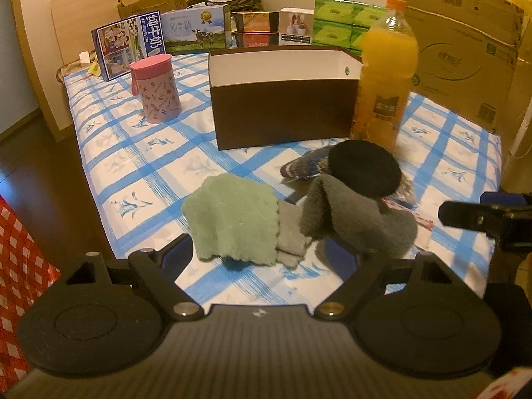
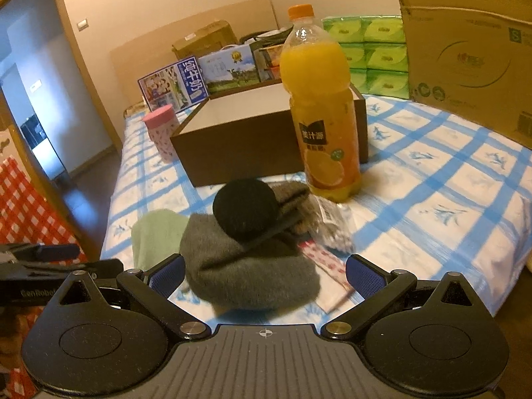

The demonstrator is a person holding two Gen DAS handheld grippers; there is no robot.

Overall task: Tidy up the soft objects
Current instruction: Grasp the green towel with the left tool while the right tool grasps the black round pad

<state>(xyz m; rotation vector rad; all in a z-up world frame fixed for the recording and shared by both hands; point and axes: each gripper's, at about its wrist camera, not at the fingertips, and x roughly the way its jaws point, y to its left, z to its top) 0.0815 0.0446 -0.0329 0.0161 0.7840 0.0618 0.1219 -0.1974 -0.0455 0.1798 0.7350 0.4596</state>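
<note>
Heaped soft cloths (image 1: pixel 232 219) before brown box (image 1: pixel 282 113)

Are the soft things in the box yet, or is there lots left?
Nothing looks done: the brown box shows only bare white inside. Neither gripper holds anything; the left gripper and right gripper stand open by the pile. Left: the green cloth, grey cloth, black round piece and knitted piece.
</note>
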